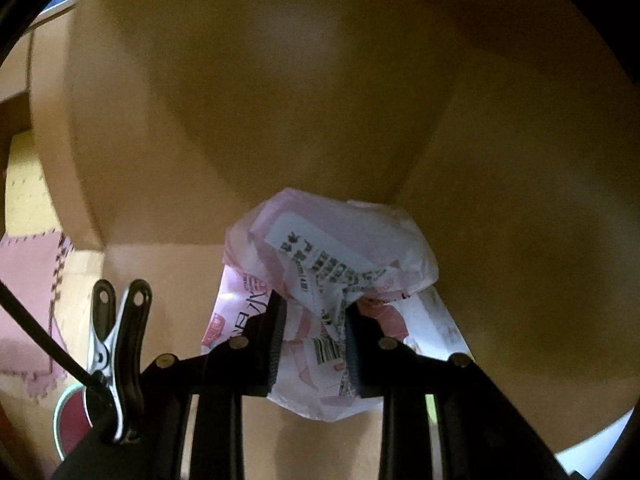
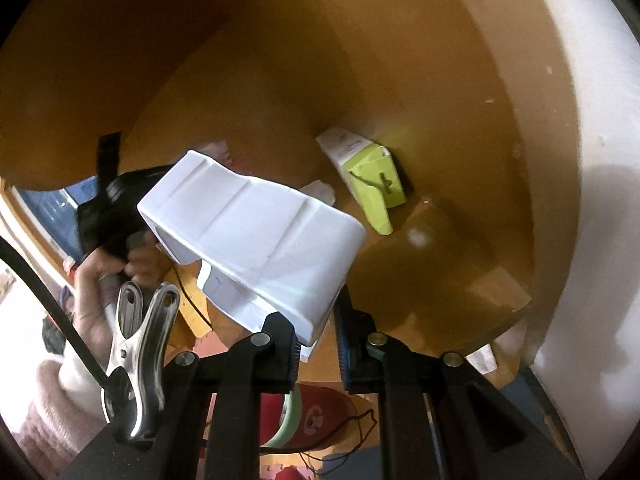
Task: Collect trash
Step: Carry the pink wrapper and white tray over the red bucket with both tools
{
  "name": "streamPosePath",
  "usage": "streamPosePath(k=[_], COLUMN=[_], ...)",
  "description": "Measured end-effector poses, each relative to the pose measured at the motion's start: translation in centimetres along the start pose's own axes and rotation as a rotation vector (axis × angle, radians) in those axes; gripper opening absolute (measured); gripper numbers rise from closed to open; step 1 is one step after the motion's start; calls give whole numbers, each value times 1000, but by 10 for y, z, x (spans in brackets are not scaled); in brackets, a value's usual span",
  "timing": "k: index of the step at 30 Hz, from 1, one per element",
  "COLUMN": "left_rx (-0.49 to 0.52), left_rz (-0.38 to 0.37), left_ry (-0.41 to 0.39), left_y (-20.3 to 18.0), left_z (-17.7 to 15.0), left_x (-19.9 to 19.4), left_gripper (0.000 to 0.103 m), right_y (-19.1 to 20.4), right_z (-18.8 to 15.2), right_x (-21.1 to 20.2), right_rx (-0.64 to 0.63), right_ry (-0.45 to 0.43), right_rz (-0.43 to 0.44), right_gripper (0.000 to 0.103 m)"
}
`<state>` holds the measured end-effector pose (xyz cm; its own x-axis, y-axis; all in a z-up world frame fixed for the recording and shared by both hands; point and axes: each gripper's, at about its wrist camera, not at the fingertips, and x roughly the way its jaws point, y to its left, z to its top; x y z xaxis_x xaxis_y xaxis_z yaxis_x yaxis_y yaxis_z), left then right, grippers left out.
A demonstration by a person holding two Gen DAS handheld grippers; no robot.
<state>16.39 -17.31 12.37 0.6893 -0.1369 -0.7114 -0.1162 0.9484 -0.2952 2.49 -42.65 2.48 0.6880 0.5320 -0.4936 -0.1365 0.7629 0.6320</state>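
Cardboard fills both views: the inside of a brown cardboard box, its walls meeting at a corner seam in the left wrist view.

The left claw is clamped on a crumpled pink-and-white plastic wrapper printed with black text and a barcode. The wrapper bulges out ahead of the fingers and hangs in front of the box's inner corner; whether it touches the cardboard cannot be told. A metal spring clip sits on the claw's left side, with a black cable running past it. Past the box's left edge a pink foam floor mat shows.

The right claw grips a white moulded plastic tray by its near edge. The tray is tilted, its ribbed back up, angled toward the upper left over the box floor. On that floor, against the far wall near a corner, lies a lime-green and white carton with its flap hanging open. A small pale crumpled scrap lies just beside the tray's far edge, between tray and carton.

Left of the tray, the person's left hand holds the black handle of the other tool. Below, a red shoe is on the floor.
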Motion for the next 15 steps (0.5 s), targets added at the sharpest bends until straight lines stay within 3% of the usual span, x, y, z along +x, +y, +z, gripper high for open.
streamPosePath(k=[7, 10, 15], left_rx=[-19, -25, -41], left_rz=[49, 52, 56], left_ry=[43, 62, 65], left_y=[10, 35, 54], left_z=[2, -1, 21], left_x=[-23, -62, -83], left_gripper=[28, 28, 28], right_y=[7, 17, 31], right_z=[-1, -4, -6], right_x=[6, 14, 18], right_rx=[-18, -33, -61], right_ry=[17, 19, 25], right_rz=[10, 18, 44], right_gripper=[16, 16, 16])
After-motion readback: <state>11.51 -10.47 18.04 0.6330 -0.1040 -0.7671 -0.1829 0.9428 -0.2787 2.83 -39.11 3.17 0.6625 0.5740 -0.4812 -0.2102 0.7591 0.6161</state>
